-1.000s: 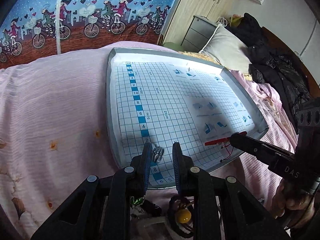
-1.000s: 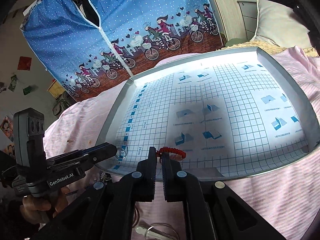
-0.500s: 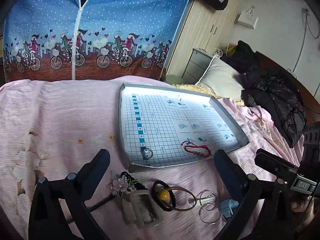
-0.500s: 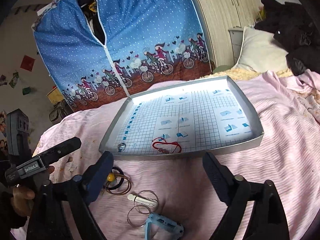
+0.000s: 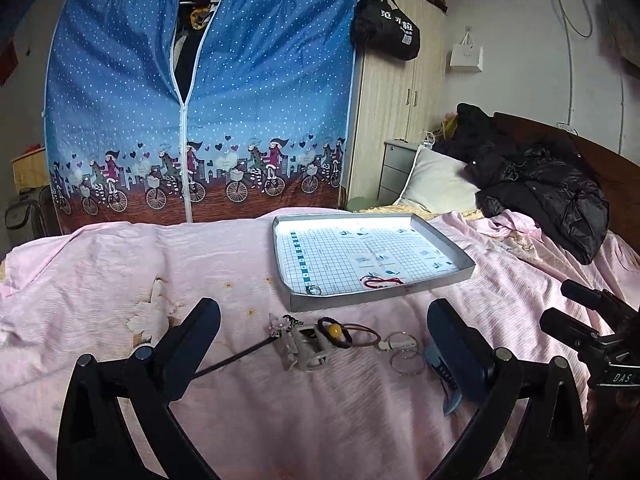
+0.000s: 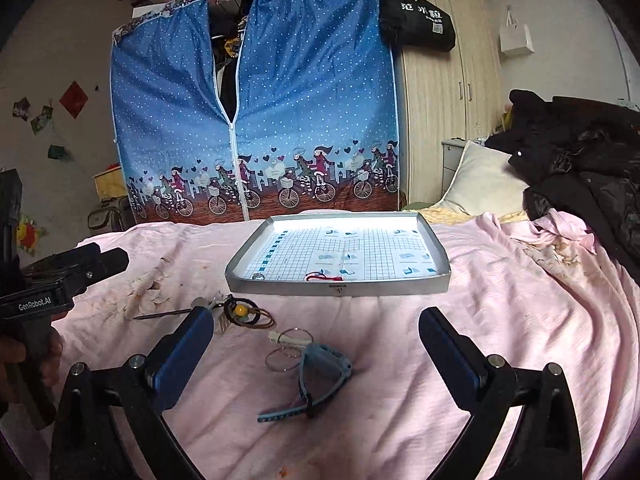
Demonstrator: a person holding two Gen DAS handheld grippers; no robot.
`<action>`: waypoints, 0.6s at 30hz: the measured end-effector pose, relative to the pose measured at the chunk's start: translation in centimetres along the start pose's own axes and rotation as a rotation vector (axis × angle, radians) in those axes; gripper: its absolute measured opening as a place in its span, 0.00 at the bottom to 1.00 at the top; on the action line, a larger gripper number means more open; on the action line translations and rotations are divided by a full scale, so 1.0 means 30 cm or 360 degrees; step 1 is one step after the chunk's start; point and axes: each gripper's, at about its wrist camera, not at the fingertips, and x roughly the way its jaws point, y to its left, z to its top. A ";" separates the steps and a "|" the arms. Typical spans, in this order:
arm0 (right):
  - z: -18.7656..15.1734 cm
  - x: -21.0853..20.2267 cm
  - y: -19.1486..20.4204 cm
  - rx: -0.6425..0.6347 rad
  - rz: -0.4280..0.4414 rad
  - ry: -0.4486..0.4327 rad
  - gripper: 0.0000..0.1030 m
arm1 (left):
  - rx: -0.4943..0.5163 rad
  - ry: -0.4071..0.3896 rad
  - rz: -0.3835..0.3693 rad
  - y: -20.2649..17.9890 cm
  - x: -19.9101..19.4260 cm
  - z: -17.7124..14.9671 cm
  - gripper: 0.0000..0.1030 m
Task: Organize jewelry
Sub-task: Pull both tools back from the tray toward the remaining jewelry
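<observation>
Both grippers pulled farther back; tray [image 5: 380, 298] smaller.

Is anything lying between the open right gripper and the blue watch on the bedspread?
Nothing visible does. The blue watch lies on bare pink bedspread just ahead of the open right gripper. The wire hoops touch its far end, toward the tray.
</observation>
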 end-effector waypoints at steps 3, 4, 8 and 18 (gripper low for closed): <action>-0.039 -0.048 -0.014 0.0050 0.0011 0.0047 1.00 | -0.0032 0.0035 -0.0031 -0.003 -0.034 -0.058 0.99; -0.052 -0.059 -0.017 0.0057 0.0009 0.0062 1.00 | -0.0047 0.0051 -0.0038 -0.006 -0.041 -0.078 0.99; -0.106 -0.067 -0.027 0.0123 -0.0056 0.0186 1.00 | -0.0097 0.0141 -0.0055 0.000 -0.046 -0.151 0.99; -0.186 0.007 -0.056 0.0258 -0.0038 0.0402 1.00 | -0.0141 0.0395 -0.0098 0.008 0.039 -0.240 0.99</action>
